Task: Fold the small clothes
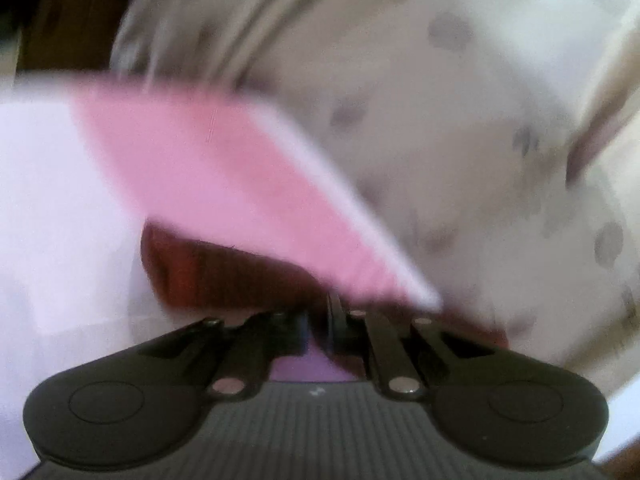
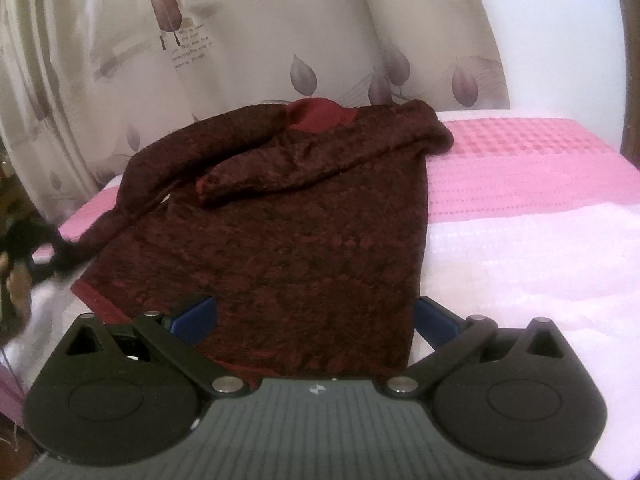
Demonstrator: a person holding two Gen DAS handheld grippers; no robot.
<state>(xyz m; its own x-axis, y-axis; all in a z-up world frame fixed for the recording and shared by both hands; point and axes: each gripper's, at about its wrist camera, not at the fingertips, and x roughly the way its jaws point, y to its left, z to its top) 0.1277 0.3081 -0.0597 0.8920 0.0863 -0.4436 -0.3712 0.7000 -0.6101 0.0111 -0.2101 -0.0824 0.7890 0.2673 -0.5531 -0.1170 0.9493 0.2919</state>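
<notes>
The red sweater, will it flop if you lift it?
Probably floppy: the sweater lies limp on the bed, one sleeve draped across it. Its fuzzy knit likely grips rather than slips. It looks light.

Dim, soft light; left view motion-blurred.

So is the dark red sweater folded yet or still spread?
Partly folded: the sweater lies flat with one sleeve crossed over its chest, the other trailing off left.
</notes>
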